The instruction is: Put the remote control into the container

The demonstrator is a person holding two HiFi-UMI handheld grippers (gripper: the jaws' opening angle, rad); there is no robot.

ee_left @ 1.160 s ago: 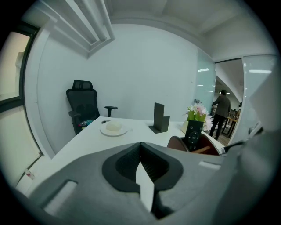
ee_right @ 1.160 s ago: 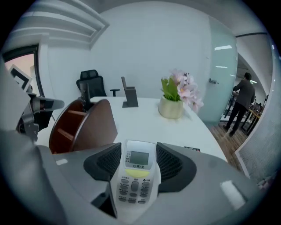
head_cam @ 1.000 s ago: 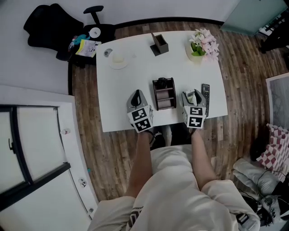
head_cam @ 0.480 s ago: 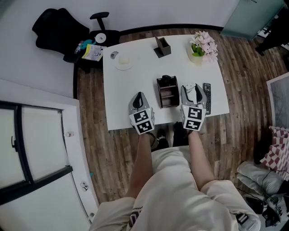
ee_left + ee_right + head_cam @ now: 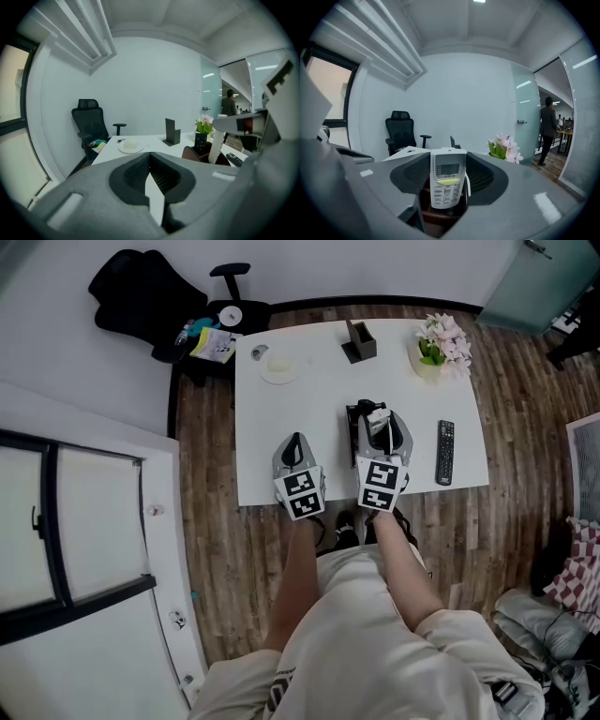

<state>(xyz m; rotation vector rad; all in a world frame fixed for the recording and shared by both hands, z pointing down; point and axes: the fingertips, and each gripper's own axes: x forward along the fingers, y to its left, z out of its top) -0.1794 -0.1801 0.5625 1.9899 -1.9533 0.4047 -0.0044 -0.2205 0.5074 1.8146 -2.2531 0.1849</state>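
Now up and across with the right gripper [image 5: 381, 432]: a second ago low at the right edge of the table [image 5: 272, 446], beside the black remote [image 5: 445, 453]; at this moment mid-frame, over the container [image 5: 353, 424]. Jaws part-way apart yet pressing on the white remote [image 5: 447, 177], gripped upright, display toward the camera. Lower end at or just above the container's rim; cannot tell which. Judged not yet inside, so only lowering and letting go left to do. Black remote flat on the table, well apart to the right, untouched. Left gripper [image 5: 297, 450] just left of the container, jaws pressed together on nothing.

No brand legible anywhere. On the white remote, a grey display, a yellow-green bar and rows of buttons, lettering too small to read. Black-and-white square markers on both gripper cubes, no words. Printed papers [image 5: 214, 341] by the chair [image 5: 141, 287] at upper left, print too small to make out.
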